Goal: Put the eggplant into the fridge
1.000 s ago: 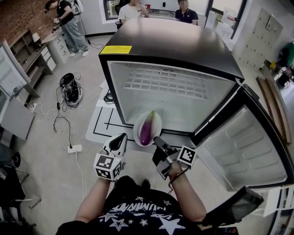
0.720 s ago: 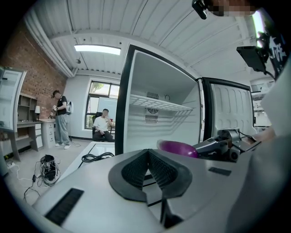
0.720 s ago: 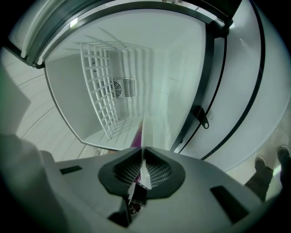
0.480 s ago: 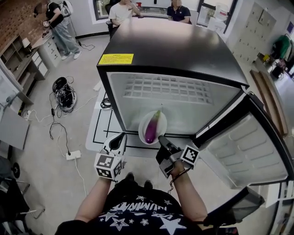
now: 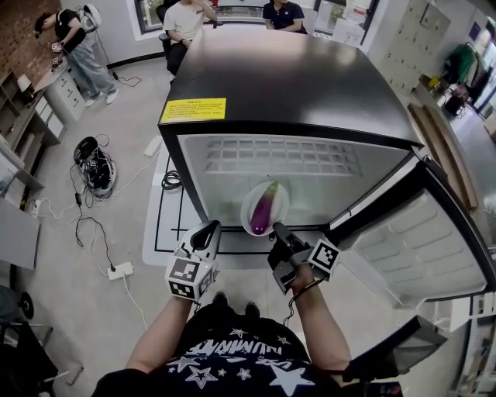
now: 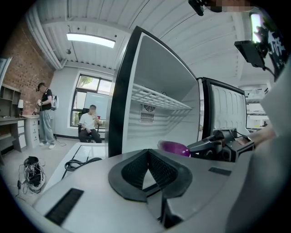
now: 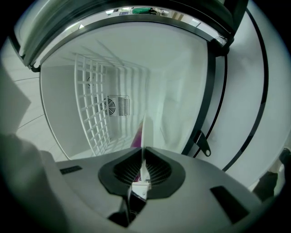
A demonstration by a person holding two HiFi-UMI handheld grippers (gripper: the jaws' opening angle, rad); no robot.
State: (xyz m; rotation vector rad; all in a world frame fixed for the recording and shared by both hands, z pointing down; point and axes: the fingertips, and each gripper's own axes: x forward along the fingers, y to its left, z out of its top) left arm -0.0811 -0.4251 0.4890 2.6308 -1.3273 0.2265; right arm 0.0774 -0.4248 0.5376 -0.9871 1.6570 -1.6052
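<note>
A purple eggplant (image 5: 264, 210) lies on a white plate (image 5: 247, 214) held at the mouth of the open fridge (image 5: 271, 77), below its wire shelf (image 5: 279, 155). My right gripper (image 5: 277, 228) is shut on the plate's near rim. In the right gripper view the plate (image 7: 144, 132) shows edge-on between the jaws of the right gripper (image 7: 142, 159), with a sliver of eggplant (image 7: 136, 138) behind it. My left gripper (image 5: 213, 227) hangs shut and empty to the plate's left, just outside the fridge. From the left gripper (image 6: 148, 152) the eggplant (image 6: 175, 147) shows ahead to the right.
The fridge door (image 5: 418, 240) stands open to the right. Cables and a power strip (image 5: 116, 270) lie on the floor at left. People stand and sit at the room's far side (image 5: 186, 15). White floor markings (image 5: 167, 221) run under the fridge's left front.
The plate with the eggplant has moved a little forward and right, toward the fridge opening, carried by the right gripper. The left gripper has moved alongside it.
</note>
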